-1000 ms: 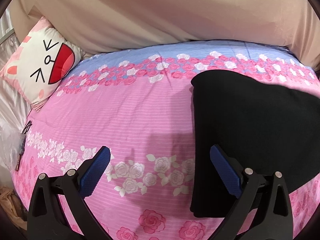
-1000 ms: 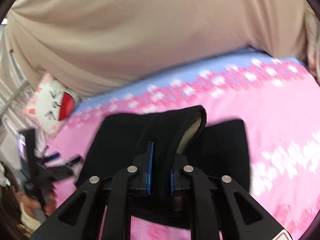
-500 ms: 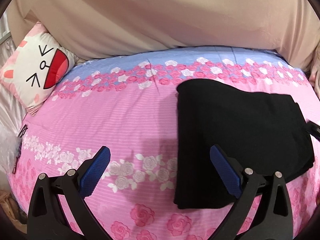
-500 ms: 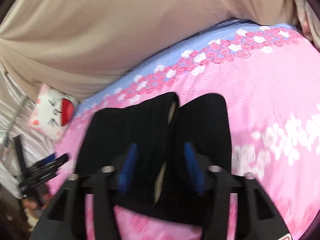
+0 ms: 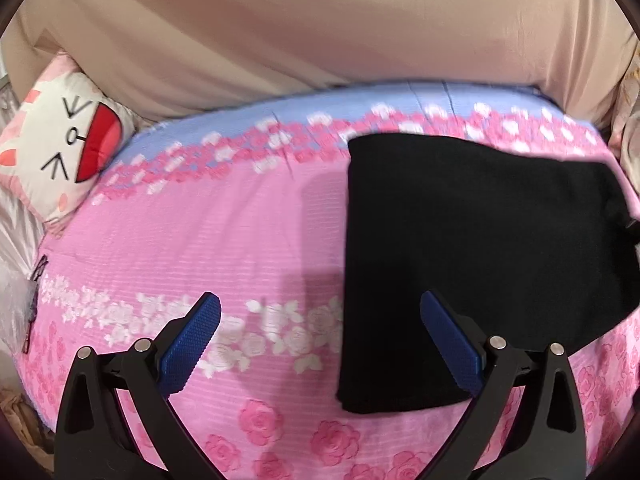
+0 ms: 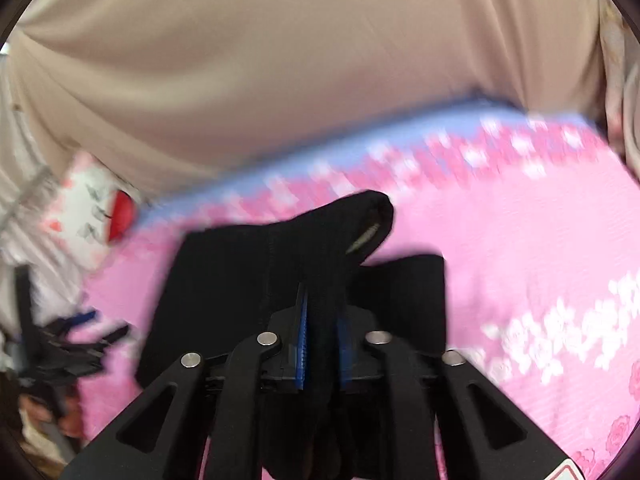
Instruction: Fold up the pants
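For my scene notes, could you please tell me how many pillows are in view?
1: the cat-face pillow lies at the bed's far left corner. Others may be hidden.

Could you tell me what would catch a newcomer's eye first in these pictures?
The black pants lie folded on the right of the pink rose-print bedspread, one edge pinched and lifted by the right gripper. A cartoon cat pillow sits at the far left.

Both wrist views low, sharing bed (image 5: 256, 240)
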`<act>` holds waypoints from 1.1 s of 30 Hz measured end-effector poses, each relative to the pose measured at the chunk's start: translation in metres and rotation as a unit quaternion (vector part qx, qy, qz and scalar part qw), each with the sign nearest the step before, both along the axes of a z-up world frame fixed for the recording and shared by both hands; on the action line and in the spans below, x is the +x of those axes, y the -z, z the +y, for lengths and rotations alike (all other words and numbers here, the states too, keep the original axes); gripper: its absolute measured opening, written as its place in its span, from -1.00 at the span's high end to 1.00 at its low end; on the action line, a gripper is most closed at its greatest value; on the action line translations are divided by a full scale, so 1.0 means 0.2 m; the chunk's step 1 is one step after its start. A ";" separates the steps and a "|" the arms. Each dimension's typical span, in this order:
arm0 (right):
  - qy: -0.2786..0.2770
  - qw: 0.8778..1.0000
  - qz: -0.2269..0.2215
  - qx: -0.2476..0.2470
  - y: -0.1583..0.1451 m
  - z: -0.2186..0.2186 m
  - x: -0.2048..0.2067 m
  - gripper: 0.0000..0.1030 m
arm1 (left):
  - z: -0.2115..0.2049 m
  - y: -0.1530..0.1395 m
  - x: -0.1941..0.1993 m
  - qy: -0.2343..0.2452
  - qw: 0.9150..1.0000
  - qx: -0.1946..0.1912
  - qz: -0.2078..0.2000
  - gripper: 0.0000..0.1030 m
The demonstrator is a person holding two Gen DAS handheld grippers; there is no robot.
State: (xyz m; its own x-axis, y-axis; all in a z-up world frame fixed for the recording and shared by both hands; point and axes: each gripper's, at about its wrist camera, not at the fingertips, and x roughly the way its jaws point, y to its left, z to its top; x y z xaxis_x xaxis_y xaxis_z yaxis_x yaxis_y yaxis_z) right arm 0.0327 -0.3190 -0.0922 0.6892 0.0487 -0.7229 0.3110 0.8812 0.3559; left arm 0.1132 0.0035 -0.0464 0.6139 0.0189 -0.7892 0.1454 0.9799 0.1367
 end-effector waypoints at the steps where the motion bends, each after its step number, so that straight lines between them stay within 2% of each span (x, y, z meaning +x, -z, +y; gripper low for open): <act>1: 0.008 1.000 -0.016 0.019 0.02 -0.03 -0.02 0.61 | -0.02 0.02 0.01 0.002 1.000 0.000 0.008 -0.90; 3: 0.020 0.997 -0.051 0.060 -0.04 -0.06 -0.13 0.58 | -0.04 0.04 0.01 0.003 1.000 0.003 0.013 -0.90; 4: 0.034 0.995 -0.074 0.051 -0.10 -0.07 -0.21 0.58 | -0.04 0.03 -0.01 0.007 1.000 0.004 0.006 -0.90; 5: 0.041 0.995 -0.085 0.041 -0.14 -0.07 -0.26 0.50 | -0.04 0.01 -0.03 0.010 1.000 0.003 0.001 -0.90; 6: 0.042 0.995 -0.089 0.031 -0.17 -0.08 -0.33 0.40 | -0.03 0.00 -0.04 0.011 1.000 0.002 -0.004 -0.90; 7: 0.045 0.995 -0.087 0.022 -0.17 -0.08 -0.39 0.40 | -0.03 -0.01 -0.05 0.013 1.000 -0.002 -0.008 -0.90; 8: 0.051 0.995 -0.081 0.006 -0.17 -0.07 -0.45 0.39 | -0.02 -0.02 -0.06 0.015 1.000 -0.006 -0.007 -0.90; 12: 0.050 0.995 -0.002 -0.085 -0.06 0.05 -0.58 0.39 | -0.08 -0.05 -0.12 0.040 0.999 -0.027 -0.006 -0.90; 15: 0.029 0.993 0.011 -0.114 0.02 0.16 -0.61 0.39 | -0.19 -0.03 -0.15 0.069 0.998 -0.015 -0.005 -0.90; 20: -0.014 0.979 0.049 -0.196 0.08 0.29 -0.49 0.39 | -0.31 0.03 -0.18 0.086 0.996 0.003 0.008 -0.90; 23: -0.016 0.976 0.050 -0.211 0.07 0.30 -0.42 0.39 | -0.30 0.03 -0.20 0.081 0.997 0.005 0.007 -0.90; 24: -0.016 0.976 0.048 -0.213 0.06 0.30 -0.41 0.39 | -0.29 0.03 -0.20 0.077 0.997 0.006 0.007 -0.90; 25: -0.013 0.977 0.048 -0.208 0.06 0.29 -0.40 0.50 | -0.27 0.03 -0.20 0.072 0.997 0.008 0.007 -0.90; 26: -0.003 0.981 0.039 -0.190 0.03 0.26 -0.41 0.75 | -0.26 0.03 -0.19 0.066 0.998 0.008 0.006 -0.90; 27: 0.007 0.985 0.027 -0.168 0.01 0.22 -0.42 0.77 | -0.24 0.02 -0.19 0.059 0.998 0.007 0.005 -0.90; 29: 0.044 0.995 -0.001 -0.091 -0.02 0.10 -0.50 0.82 | -0.19 -0.01 -0.19 0.049 0.999 0.006 -0.004 -0.90; 32: 0.041 0.997 0.041 -0.057 0.14 0.02 -0.47 0.80 | -0.10 0.00 -0.17 0.029 1.000 0.002 -0.008 -0.90; 33: 0.043 0.998 0.025 -0.042 0.11 0.01 -0.50 0.74 | -0.08 0.01 -0.16 0.025 1.000 -0.002 -0.003 -0.90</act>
State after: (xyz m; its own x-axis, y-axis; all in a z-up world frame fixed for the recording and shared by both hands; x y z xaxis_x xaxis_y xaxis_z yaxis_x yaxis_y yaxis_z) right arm -0.0668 -0.3174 -0.1134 0.6515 -0.0714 -0.7553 0.4024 0.8765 0.2642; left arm 0.0821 -0.0122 -0.0476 0.6184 -0.0144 -0.7857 0.1935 0.9718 0.1345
